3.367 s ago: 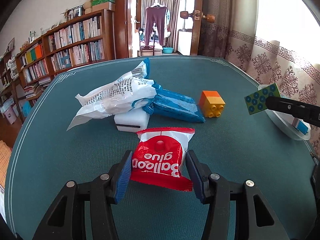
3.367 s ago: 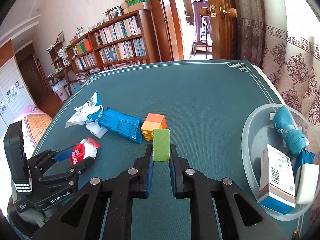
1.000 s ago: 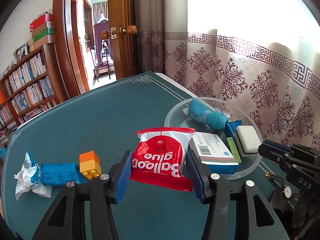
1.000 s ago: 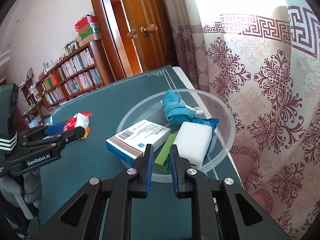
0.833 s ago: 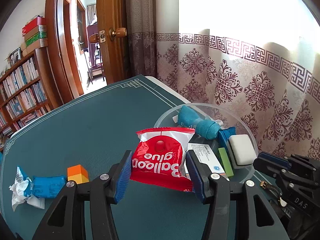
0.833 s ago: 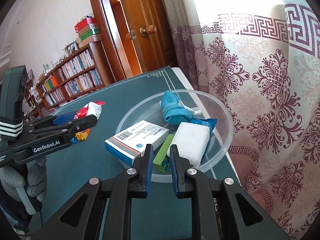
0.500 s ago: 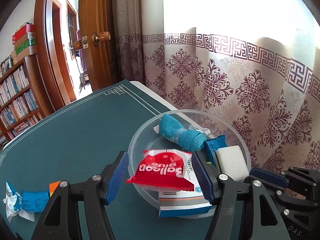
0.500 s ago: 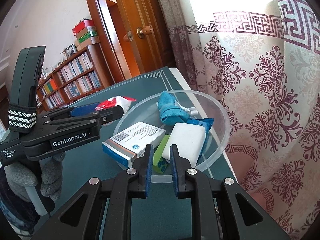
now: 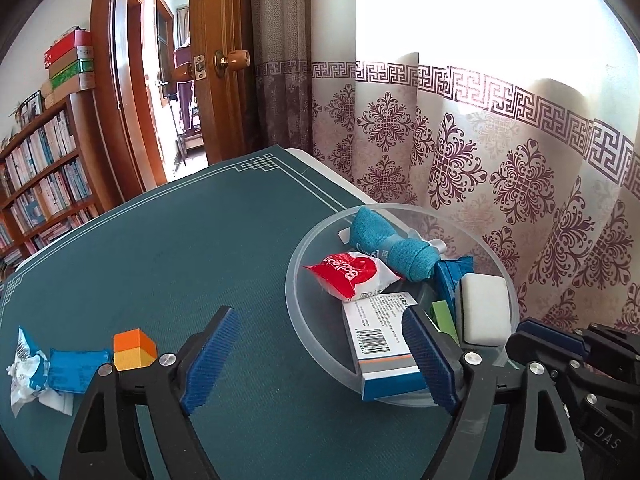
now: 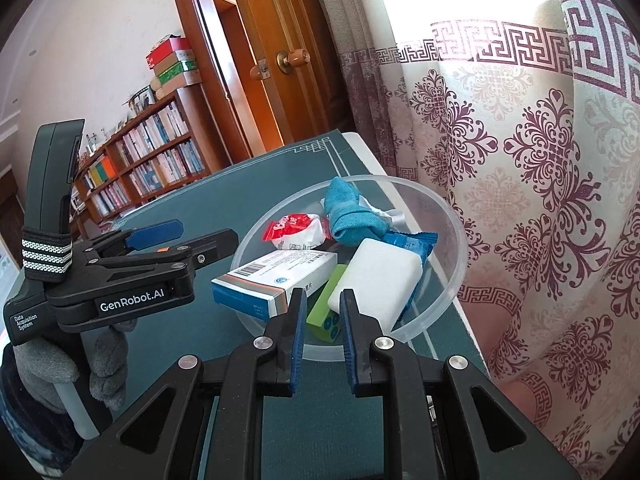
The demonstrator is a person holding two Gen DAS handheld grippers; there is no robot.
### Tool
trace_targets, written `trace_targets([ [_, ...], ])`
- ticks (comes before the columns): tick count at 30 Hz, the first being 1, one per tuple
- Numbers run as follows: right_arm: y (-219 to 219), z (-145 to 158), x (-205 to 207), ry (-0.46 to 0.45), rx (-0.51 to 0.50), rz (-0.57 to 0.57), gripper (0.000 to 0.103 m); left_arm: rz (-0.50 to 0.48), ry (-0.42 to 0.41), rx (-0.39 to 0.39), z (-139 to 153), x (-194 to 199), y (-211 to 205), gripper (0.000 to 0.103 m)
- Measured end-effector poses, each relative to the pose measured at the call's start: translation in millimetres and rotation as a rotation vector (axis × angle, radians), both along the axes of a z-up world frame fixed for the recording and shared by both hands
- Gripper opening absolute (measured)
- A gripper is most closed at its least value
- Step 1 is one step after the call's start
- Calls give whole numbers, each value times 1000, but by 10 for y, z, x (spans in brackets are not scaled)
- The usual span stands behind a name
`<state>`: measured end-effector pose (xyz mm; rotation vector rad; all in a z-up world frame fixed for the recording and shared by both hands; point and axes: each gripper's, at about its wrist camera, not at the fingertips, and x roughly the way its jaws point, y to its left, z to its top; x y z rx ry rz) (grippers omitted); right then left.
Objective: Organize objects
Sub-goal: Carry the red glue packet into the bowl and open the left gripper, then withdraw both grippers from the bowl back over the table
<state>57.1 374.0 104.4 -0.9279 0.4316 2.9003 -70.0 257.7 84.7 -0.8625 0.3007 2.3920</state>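
The clear plastic bowl [image 9: 298, 312] [image 10: 452, 280] stands at the table's right edge. In it lie the red Balloon glue packet [image 9: 348, 276] [image 10: 298, 230], a white and blue box [image 9: 380, 332] [image 10: 276, 276], a rolled teal cloth [image 9: 396, 248] [image 10: 352, 212], a white sponge [image 9: 484, 312] [image 10: 376, 276], a blue wrapper [image 10: 412, 242] and a green block [image 9: 442, 316] [image 10: 326, 314]. My left gripper [image 9: 320, 352] is open and empty just in front of the bowl. My right gripper [image 10: 322, 312] is slightly open at the bowl's near rim, its jaws either side of the green block's end without gripping it.
On the green table cloth at the left lie an orange and yellow brick [image 9: 132, 350], a blue packet [image 9: 74, 368] and a crumpled white and blue wrapper [image 9: 26, 368]. A patterned curtain [image 9: 500, 168] hangs right behind the bowl. A wooden door [image 9: 224, 60] and bookshelves [image 9: 36, 184] stand beyond the table.
My left gripper carried the red packet over the bowl, opened, and the packet dropped into the bowl. My right gripper let go of the green block in the bowl.
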Motion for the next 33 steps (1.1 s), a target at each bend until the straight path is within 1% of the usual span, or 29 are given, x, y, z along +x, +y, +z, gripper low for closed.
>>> trace_targets([
  [1,-2,0,0,0,0,0,18,5,1,-1,-2,8,-18,89],
  [3,-20,0,3,-2,-1,1,18,17,5,-1,-10,22,-60,94],
  [5,-49,1,9,-3,-3,3,20,26,6,3,-21,33,-113,95],
  [7,-86,-5,24,-3,-5,3,30,37,-1,7,-36,38,-170,96],
  [10,-130,-2,32,-2,-9,5,35,57,-7,11,-51,42,-265,98],
  [15,-216,13,37,2,-15,19,42,96,-6,14,-60,19,-440,101],
  [17,-258,14,28,2,-20,26,47,117,-7,18,-65,2,-534,102],
  [19,-308,22,21,5,-24,33,56,139,-6,21,-67,-10,-651,102],
  [20,-335,26,18,7,-25,37,58,151,-6,23,-71,-14,-714,102],
  [21,-365,30,13,8,-25,41,59,163,-8,25,-75,-25,-775,102],
  [33,-829,23,-114,-10,-15,132,59,331,-36,60,-145,-160,-1558,102],
])
